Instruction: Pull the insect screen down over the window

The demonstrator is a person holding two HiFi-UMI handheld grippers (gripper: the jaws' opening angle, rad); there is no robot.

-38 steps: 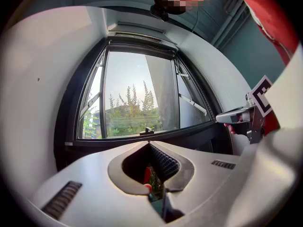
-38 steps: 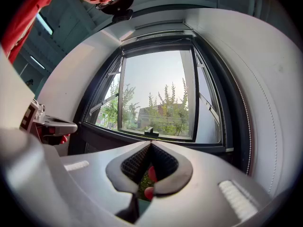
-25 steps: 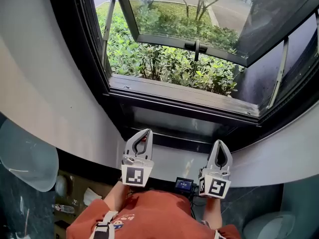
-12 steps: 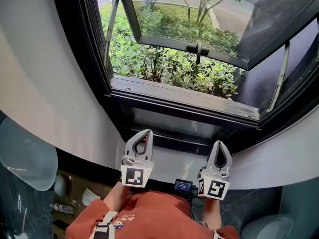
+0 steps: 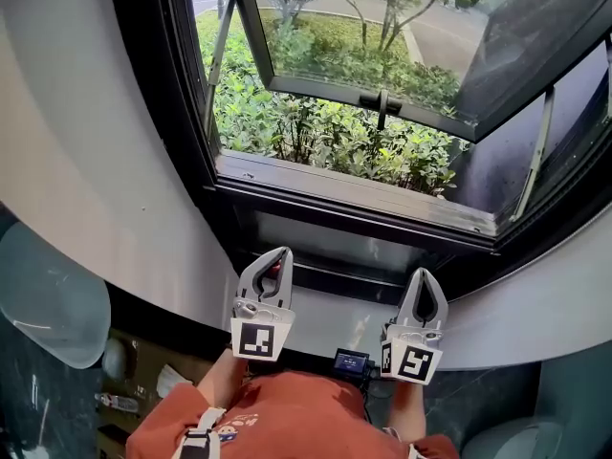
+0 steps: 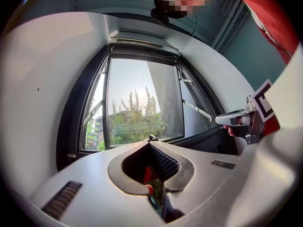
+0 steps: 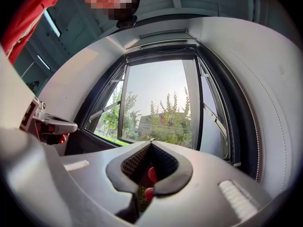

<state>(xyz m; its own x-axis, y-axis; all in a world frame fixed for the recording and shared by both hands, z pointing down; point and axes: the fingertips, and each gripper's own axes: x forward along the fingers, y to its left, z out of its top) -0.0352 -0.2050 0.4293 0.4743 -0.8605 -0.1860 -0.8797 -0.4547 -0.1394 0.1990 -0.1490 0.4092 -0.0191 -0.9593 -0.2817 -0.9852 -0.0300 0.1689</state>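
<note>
The black-framed window [image 5: 354,194] stands ahead, and its glass sash [image 5: 381,98] with a small handle is swung outward over green shrubs. No screen covers the opening; a pale housing strip [image 6: 142,42] runs along the frame's top. My left gripper [image 5: 278,253] is raised below the sill with its jaws shut and nothing between them. My right gripper [image 5: 426,273] is level with it to the right, also shut and empty. Neither touches the frame. In the left gripper view the closed tips [image 6: 150,143] point at the window; the right gripper view shows the same [image 7: 151,142].
White curved wall [image 5: 86,180] flanks the window on both sides. Metal stay arms [image 5: 535,151] hold the sash open. A pale rounded object [image 5: 48,295] sits low at the left. A small screen device [image 5: 351,360] hangs at the person's waist.
The head view has drifted slightly, so the window sits a little lower in frame. Both grippers stay shut and hold their places below the sill.
</note>
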